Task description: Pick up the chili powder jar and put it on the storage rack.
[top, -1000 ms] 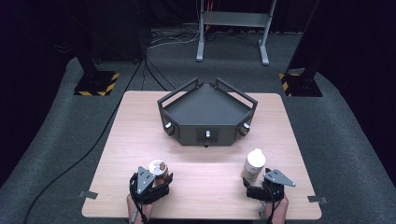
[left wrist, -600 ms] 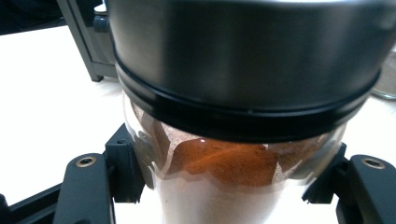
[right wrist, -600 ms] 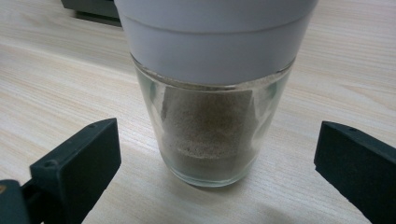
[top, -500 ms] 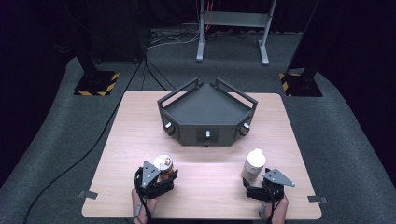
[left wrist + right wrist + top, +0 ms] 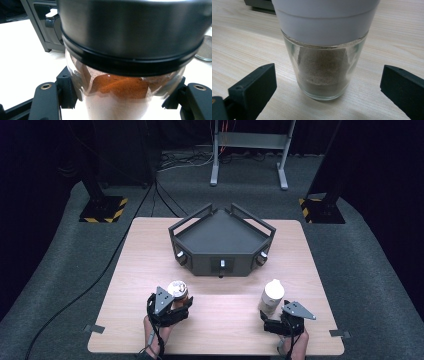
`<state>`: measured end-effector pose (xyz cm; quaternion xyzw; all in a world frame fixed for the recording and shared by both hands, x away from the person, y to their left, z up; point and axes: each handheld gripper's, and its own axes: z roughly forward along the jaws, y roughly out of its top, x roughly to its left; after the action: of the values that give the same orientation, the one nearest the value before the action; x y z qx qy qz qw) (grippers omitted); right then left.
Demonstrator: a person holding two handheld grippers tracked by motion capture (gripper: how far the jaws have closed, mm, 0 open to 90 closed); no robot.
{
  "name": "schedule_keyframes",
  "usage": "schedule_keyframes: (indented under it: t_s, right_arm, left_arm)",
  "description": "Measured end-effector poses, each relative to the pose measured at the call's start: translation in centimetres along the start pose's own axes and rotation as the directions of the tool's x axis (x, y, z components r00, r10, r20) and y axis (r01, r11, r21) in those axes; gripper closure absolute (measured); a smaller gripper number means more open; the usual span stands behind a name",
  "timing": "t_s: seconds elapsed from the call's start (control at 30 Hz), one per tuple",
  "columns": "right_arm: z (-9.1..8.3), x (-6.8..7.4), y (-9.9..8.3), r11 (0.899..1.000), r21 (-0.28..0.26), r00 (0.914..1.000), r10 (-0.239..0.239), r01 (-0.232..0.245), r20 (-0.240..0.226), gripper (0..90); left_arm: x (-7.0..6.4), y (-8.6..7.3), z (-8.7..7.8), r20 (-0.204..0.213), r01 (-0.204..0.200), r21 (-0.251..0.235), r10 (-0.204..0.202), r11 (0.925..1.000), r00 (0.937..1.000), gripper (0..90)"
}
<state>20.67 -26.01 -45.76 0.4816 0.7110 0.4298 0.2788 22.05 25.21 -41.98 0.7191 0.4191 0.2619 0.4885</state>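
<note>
1. Nearest the table's front edge, the left gripper [image 5: 172, 306] is clamped on the dark-lidded jar [image 5: 178, 290]; in the left gripper view both jaws press the glass of that jar [image 5: 117, 85], with reddish-brown powder inside under a black and metal lid
2. On the other side, the right gripper [image 5: 275, 319] sits with its jaws spread wide apart, holding nothing
3. Between those open jaws stands the white-capped jar [image 5: 324, 62], upright on the table [image 5: 242, 42], touching neither jaw, with pale grey-brown powder in its lower part
4. From the high view, that white-capped jar [image 5: 271, 296] is just ahead of the right gripper, well apart from the dark-lidded jar
5. Farther back, at the middle of the wooden table [image 5: 150, 255], sits a dark wedge-shaped tray [image 5: 220, 242] with raised rails, and its front panel carries knobs
6. Beyond the table: grey carpet, cables and a metal stand [image 5: 248, 142]
</note>
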Motion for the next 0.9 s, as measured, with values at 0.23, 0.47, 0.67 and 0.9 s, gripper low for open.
schedule_keyframes:
  t_s: [0.23,0.47,0.67,0.9]
  right_arm:
    - [0.0,0.0,0.0,1.000,-0.001,1.0000,0.001,-0.001,0.002,0.0]
    - [0.0,0.1,0.0,1.000,0.001,1.0000,0.001,-0.001,0.003,0.0]
    - [0.0,0.0,0.1,1.000,0.004,1.0000,0.001,-0.001,0.002,0.0]
    - [0.0,0.0,0.0,1.000,0.002,1.0000,0.002,-0.002,0.003,0.0]
  left_arm:
    - [0.2,0.5,0.3,0.004,-0.005,0.000,0.005,1.0000,1.0000,31.9]
    - [0.4,0.9,0.9,0.014,-0.008,0.001,0.008,1.0000,0.9999,32.0]
    - [0.4,1.3,1.3,0.021,-0.016,0.002,0.016,0.9999,0.9996,31.9]
    - [0.5,1.6,1.5,0.026,-0.020,0.004,0.020,0.9998,0.9995,32.0]
